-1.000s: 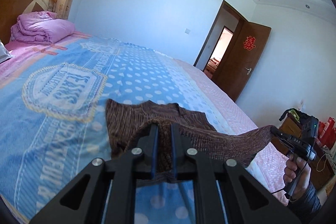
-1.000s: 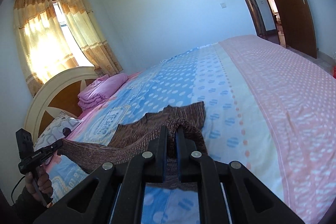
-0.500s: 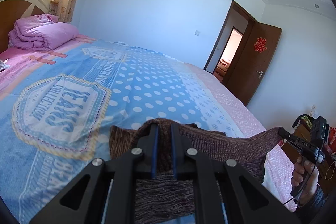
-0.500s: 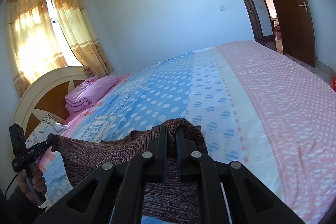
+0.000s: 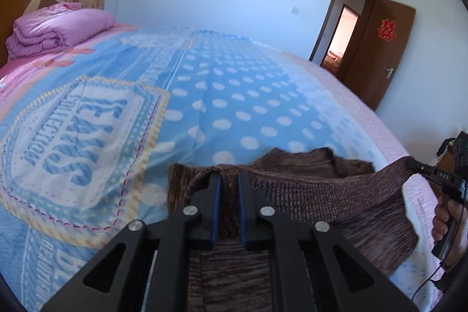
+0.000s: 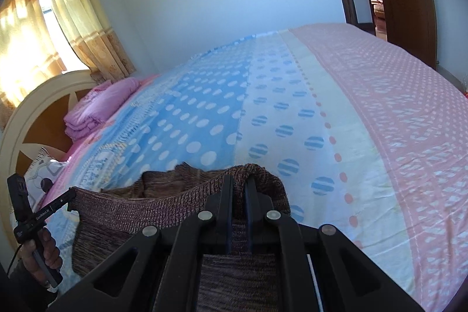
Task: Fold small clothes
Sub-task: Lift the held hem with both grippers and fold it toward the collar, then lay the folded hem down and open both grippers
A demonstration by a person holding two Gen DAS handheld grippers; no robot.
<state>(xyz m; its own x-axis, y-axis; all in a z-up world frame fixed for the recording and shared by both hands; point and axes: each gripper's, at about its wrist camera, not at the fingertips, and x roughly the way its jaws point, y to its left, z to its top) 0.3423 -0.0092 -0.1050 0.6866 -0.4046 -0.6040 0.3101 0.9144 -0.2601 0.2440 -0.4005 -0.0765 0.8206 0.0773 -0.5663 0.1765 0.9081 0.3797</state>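
My left claw (image 5: 226,180) was clenched on one corner of the brown knit garment (image 5: 307,195), my right claw (image 6: 238,183) clenched on the other. The edge hung stretched between them just above the bed (image 5: 234,107), its far part bunched on the blue dotted cover. A folded pink quilt (image 5: 58,28) lay by the headboard (image 6: 35,113).

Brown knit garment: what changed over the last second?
Both hand-held grippers, left and right, carried the held edge of the brown knit garment forward over its far part, which now mostly lies hidden beneath the fold. Unchanged: both grips stay shut on the fabric; the folded pink quilt has not moved.
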